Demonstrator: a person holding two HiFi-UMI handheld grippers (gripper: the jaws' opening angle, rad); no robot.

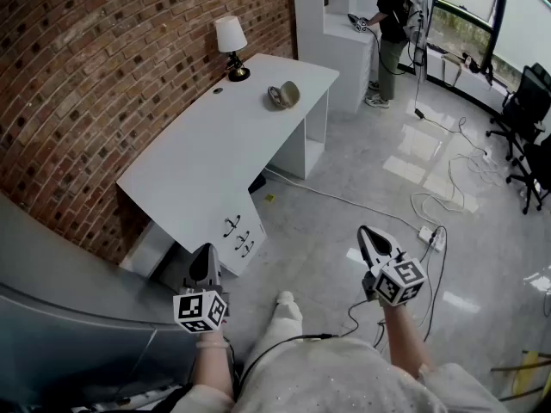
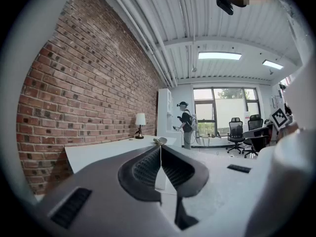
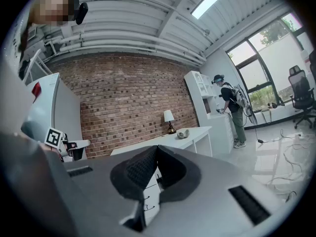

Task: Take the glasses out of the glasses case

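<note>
A beige glasses case (image 1: 283, 95) lies open on the far part of the white desk (image 1: 207, 157), near the lamp; I cannot tell what is inside it. The case shows small and distant in the left gripper view (image 2: 160, 141) and the right gripper view (image 3: 184, 133). My left gripper (image 1: 206, 252) hangs low beside the desk's near end, shut with nothing between its pads (image 2: 160, 148). My right gripper (image 1: 368, 232) is held over the floor to the right, also shut and empty (image 3: 157, 147). Both are far from the case.
A table lamp (image 1: 230, 46) stands at the desk's back corner against the brick wall. Drawers (image 1: 240, 235) sit under the desk's near end. Another person (image 1: 392, 24) stands at a white counter. Cables and a power strip (image 1: 430, 231) lie on the floor; office chairs (image 1: 525, 110) at right.
</note>
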